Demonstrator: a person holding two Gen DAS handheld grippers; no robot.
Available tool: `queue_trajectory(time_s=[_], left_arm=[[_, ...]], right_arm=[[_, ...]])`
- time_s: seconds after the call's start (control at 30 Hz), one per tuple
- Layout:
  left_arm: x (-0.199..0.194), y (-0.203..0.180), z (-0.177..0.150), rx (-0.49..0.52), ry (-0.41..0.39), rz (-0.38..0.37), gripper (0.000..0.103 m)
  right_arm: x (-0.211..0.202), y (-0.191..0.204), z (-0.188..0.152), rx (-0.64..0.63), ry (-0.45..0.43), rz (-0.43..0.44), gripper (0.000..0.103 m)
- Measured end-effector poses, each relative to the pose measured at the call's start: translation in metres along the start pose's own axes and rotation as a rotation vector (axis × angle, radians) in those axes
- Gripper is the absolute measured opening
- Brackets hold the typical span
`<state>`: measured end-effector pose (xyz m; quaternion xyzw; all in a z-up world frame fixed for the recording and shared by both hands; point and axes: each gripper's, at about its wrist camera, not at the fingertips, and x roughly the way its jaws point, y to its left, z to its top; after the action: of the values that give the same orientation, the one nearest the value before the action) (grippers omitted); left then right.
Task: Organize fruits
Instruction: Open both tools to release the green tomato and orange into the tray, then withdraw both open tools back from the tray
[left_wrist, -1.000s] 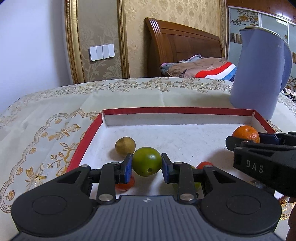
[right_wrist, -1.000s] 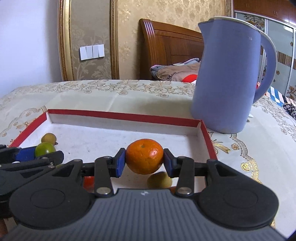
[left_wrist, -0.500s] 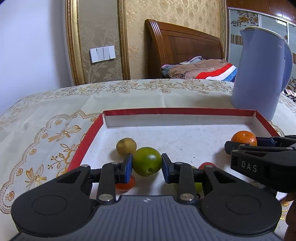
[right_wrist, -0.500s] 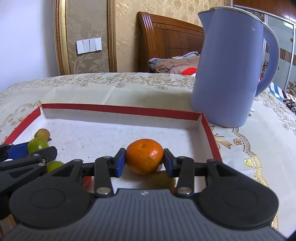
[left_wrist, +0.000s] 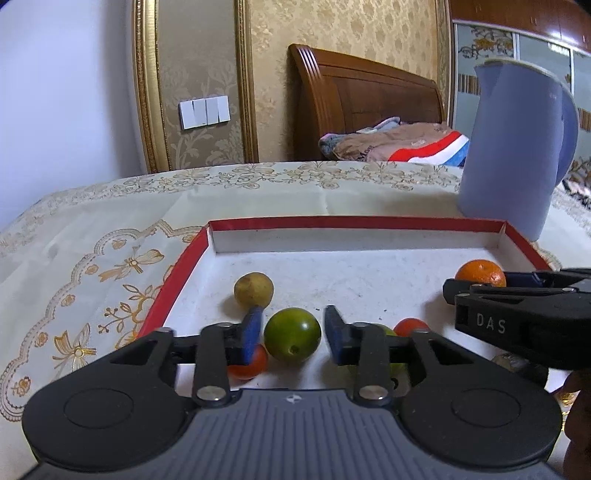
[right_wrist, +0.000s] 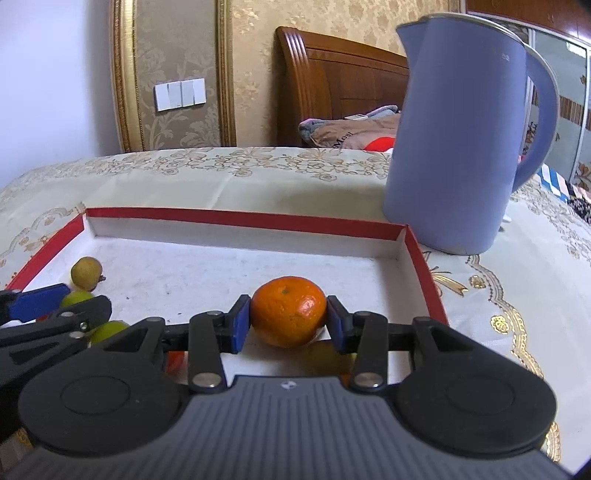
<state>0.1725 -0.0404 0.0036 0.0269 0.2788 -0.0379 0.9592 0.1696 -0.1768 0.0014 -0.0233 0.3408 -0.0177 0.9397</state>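
- Blue pads of the left gripper (left_wrist: 292, 334) stand apart on either side of the lime (left_wrist: 292, 334); a gap shows on both sides, so the lime is not gripped. It sits on the tray (left_wrist: 354, 222) floor, near the front, left of centre.
- Left jaws have just been opening, with the lime between them.
- Red fruit (left_wrist: 248, 363) lies just below and left of the lime, partly hidden by the left finger; whether they touch, cannot tell.
- A second green fruit (left_wrist: 393, 360) and another red one (left_wrist: 410, 326) lie behind the right-hand finger, mostly hidden.
- Yellow fruit (left_wrist: 254, 289) sits farther back, near the tray's left wall, apart from the lime.
- Right gripper (right_wrist: 289, 323) is clamped on the orange (right_wrist: 289, 311), pads pressing both flanks. Orange hangs over the tray's right half, near the right wall; contact with the floor, cannot tell.
- Beyond the tray: kettle (right_wrist: 458, 147) on the tablecloth (right_wrist: 258, 184), just past the far right corner.
- Step in hand (judgement): left side is at release of the lime, placement appears done; right side is at placement of the orange, not yet let go.
- Next move (judgement): left needs to back out straight so the pads do not nudge the lime or the red fruit. Right needs to set the orange down on bare floor, then open.
- Versus a second ago: lime was pinched between the left pads, now free; it sits slightly lower in view. Orange grip unchanged.
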Motion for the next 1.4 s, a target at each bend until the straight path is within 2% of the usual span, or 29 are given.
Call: queue_trajectory(time_s=[0.07, 0.4, 0.47, 0.5, 0.63, 0.97, 1.4], left_arm=[[0.0, 0.002, 0.001, -0.011, -0.006, 0.017, 0.065], [-0.003, 0.01, -0.001, -0.042, -0.011, 0.022, 0.067], [-0.005, 0.011, -0.001, -0.042, -0.012, 0.02, 0.067], [-0.005, 0.011, -0.002, -0.043, -0.012, 0.02, 0.067], [-0.006, 0.012, -0.003, -0.042, -0.012, 0.021, 0.069], [-0.013, 0.014, -0.005, -0.038, -0.02, 0.016, 0.069], [-0.044, 0.016, -0.016, -0.031, -0.052, -0.002, 0.07]], right_arm=[[0.001, 0.001, 0.0, -0.007, 0.0, 0.001, 0.041], [-0.007, 0.0, -0.004, 0.0, -0.015, 0.005, 0.042], [-0.01, 0.0, -0.004, -0.003, -0.032, -0.007, 0.053], [-0.012, 0.0, -0.004, -0.002, -0.043, -0.009, 0.055], [-0.021, 0.002, -0.006, -0.008, -0.087, -0.022, 0.081], [-0.03, -0.001, -0.009, 0.009, -0.108, -0.018, 0.085], [-0.071, -0.005, -0.027, 0.063, -0.16, 0.023, 0.092]])
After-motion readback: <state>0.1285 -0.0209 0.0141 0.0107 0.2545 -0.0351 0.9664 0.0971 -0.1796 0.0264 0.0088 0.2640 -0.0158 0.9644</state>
